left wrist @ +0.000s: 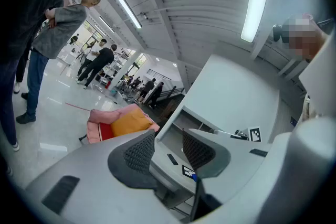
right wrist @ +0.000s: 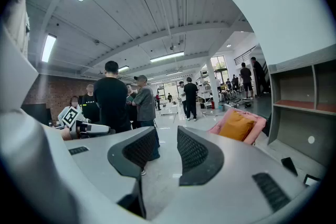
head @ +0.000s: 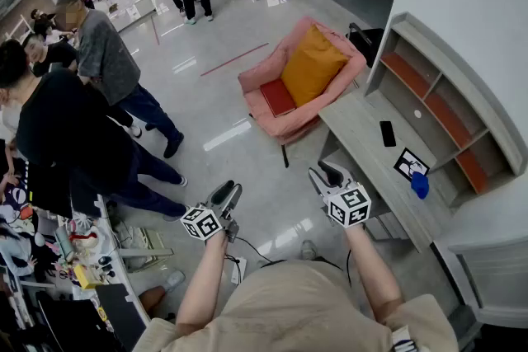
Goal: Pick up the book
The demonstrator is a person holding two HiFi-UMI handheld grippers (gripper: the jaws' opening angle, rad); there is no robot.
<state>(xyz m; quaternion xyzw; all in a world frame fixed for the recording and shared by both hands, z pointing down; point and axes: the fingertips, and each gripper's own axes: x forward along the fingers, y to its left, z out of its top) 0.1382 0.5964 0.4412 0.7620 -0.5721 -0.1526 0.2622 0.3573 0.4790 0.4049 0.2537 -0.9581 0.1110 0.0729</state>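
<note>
The book (head: 277,96) is red and lies on the seat of a pink armchair (head: 272,74), next to an orange cushion (head: 312,64). In the left gripper view the book (left wrist: 106,131) shows as a red patch in the armchair, far beyond the jaws. My left gripper (head: 229,192) and right gripper (head: 325,174) are held side by side over the floor, well short of the armchair. Both are open with nothing between their fingers. The right gripper view shows the armchair (right wrist: 227,122) and cushion (right wrist: 237,126) off to the right, with the book hidden.
A grey desk (head: 363,152) with a black phone (head: 388,133), a marker card (head: 410,164) and a blue object (head: 420,185) stands at the right under a shelf unit (head: 445,107). Several people (head: 103,53) stand at the left. A cluttered table (head: 91,260) is at lower left.
</note>
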